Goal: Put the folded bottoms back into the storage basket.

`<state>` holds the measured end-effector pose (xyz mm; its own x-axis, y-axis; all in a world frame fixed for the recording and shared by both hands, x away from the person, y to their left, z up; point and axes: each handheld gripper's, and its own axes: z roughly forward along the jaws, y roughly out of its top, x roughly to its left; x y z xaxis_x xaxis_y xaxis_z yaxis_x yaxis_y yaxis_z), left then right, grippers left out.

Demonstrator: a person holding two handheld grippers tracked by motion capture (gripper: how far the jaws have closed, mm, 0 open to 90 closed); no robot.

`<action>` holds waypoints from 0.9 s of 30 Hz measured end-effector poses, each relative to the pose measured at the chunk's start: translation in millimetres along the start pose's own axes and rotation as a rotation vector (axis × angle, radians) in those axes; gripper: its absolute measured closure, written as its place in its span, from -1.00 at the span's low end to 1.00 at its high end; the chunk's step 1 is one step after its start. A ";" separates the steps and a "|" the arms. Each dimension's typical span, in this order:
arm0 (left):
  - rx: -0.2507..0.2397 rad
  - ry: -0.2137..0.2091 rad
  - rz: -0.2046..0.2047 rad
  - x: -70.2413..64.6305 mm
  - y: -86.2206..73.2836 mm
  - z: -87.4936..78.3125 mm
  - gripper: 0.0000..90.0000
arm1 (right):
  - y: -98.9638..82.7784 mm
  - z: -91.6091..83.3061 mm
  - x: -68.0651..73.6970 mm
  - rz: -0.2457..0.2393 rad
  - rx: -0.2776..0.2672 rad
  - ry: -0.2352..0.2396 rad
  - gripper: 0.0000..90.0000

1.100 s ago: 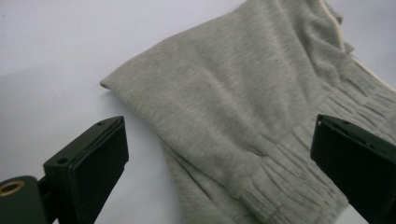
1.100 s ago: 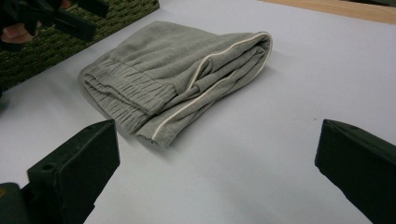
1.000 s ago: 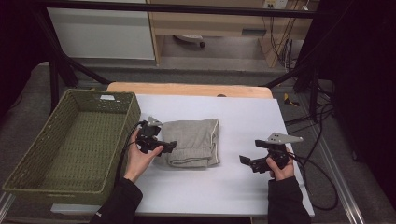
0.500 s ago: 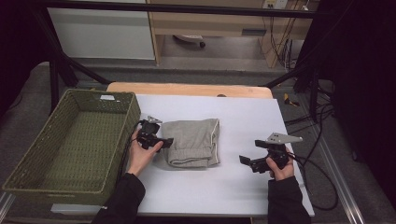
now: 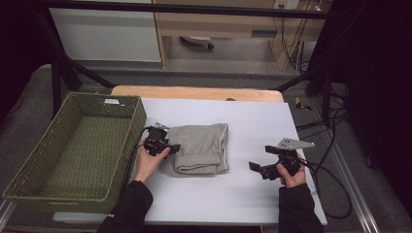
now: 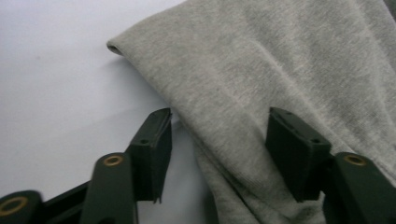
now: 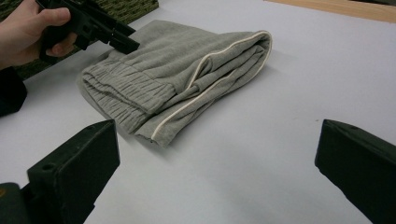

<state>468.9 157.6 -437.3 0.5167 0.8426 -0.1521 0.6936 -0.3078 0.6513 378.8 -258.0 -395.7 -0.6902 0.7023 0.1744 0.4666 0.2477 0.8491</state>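
Left gripper view: hand-held gripper [image 6: 217,154] agape astride garment [image 6: 289,79]

So the bench [image 5: 243,204] has a folded garment [image 5: 201,148] lying roughly in the middle of it. A woven basket [image 5: 73,155] sits at the left edge, well left of the garment. The left hand-held gripper [image 5: 174,147] is between basket and garment, right at the garment's left edge, and in the left gripper view its jaws sit spread either side of that edge. The right hand-held gripper [image 5: 252,166] is off to the right, near the bench's right side and apart from the garment, jaws wide. Cables [image 5: 335,194] trail off the right edge onto the floor.
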 end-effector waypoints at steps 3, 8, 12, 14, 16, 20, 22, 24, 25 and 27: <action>0.005 -0.011 -0.006 -0.7 -0.5 2.0 0.00 | 0.0 0.0 -0.1 -0.001 -0.001 0.001 -0.99; 0.011 -0.022 -0.009 -1.6 -0.7 3.4 0.13 | 0.0 -0.2 0.0 0.000 -0.003 0.001 -0.99; 0.015 -0.021 -0.005 -2.9 -0.7 3.6 0.22 | 0.0 0.0 0.1 0.000 -0.002 0.002 -0.99; 0.017 -0.017 0.000 -3.5 -0.7 3.8 0.27 | 0.0 0.5 0.4 0.003 0.000 0.001 -0.99; 0.016 -0.013 0.004 -4.6 -0.8 4.2 0.31 | 0.0 0.7 0.5 0.003 0.001 0.002 -0.99; 0.016 -0.020 0.007 -6.5 -1.1 4.6 0.45 | 0.2 1.5 0.9 0.007 0.001 0.001 -0.99; 0.019 -0.022 0.009 -7.1 -1.1 4.6 0.49 | 0.6 2.3 1.1 0.004 0.001 0.002 -0.99; 0.020 -0.024 0.008 -7.7 -1.1 4.7 0.51 | 0.8 2.6 1.4 0.004 0.001 0.002 -0.99; 0.020 -0.022 0.011 -8.3 -1.0 4.7 0.52 | 1.1 3.0 1.6 0.002 0.001 0.003 -0.99; 0.022 -0.021 0.019 -9.5 -1.0 4.7 0.58 | 1.7 3.4 2.4 0.005 0.004 0.006 -0.99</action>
<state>465.6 147.8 -440.0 0.5401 0.8272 -0.1551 0.6944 -0.3339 0.6375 379.8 -253.5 -395.5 -0.6912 0.6995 0.1813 0.4718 0.2468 0.8465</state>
